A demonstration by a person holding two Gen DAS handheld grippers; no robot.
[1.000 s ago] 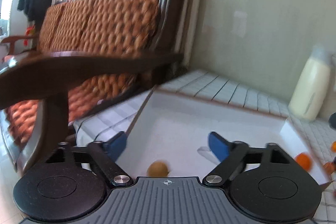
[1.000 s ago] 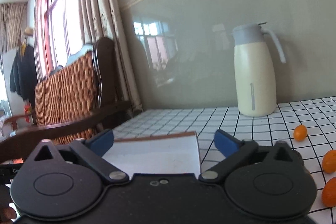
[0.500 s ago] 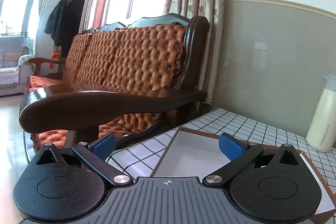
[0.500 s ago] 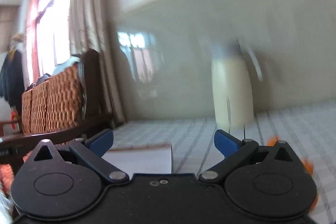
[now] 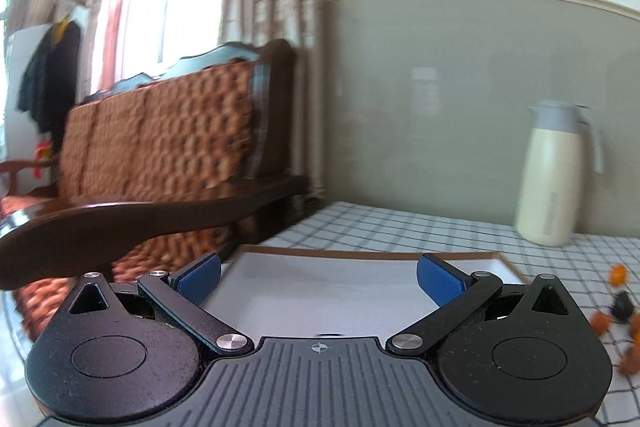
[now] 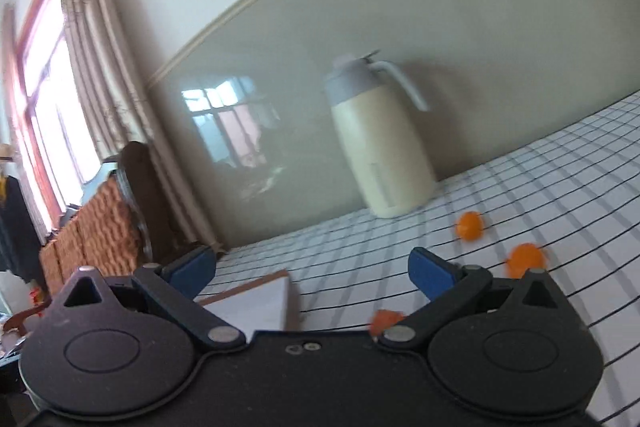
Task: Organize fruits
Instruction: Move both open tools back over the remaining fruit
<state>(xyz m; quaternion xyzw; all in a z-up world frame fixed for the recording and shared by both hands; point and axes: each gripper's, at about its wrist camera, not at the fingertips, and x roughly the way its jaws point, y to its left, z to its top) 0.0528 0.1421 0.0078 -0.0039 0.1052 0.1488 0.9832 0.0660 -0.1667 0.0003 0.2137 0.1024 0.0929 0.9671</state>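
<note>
A shallow white tray with a brown rim [image 5: 320, 291] lies on the checked tablecloth. My left gripper [image 5: 318, 279] hovers over its near side, open, nothing between the blue pads. Several small orange fruits [image 5: 618, 273] and one dark fruit [image 5: 623, 305] lie scattered right of the tray. In the right wrist view my right gripper [image 6: 312, 273] is open and empty, tilted, above the tray's corner [image 6: 260, 301]. Orange fruits [image 6: 470, 225] [image 6: 526, 259] lie on the cloth to its right; another [image 6: 386, 319] sits just below the right finger.
A cream jug with a grey lid [image 5: 554, 173] [image 6: 380, 143] stands at the back by the wall. A brown tufted wooden sofa [image 5: 160, 155] borders the table's left edge, with its armrest [image 5: 120, 223] close by. Curtains and a window lie behind.
The left gripper pulled back from the tray and swung right; the fruit seen in the tray is out of view. The right gripper rolled and shifted right, bringing fruits nearer.
</note>
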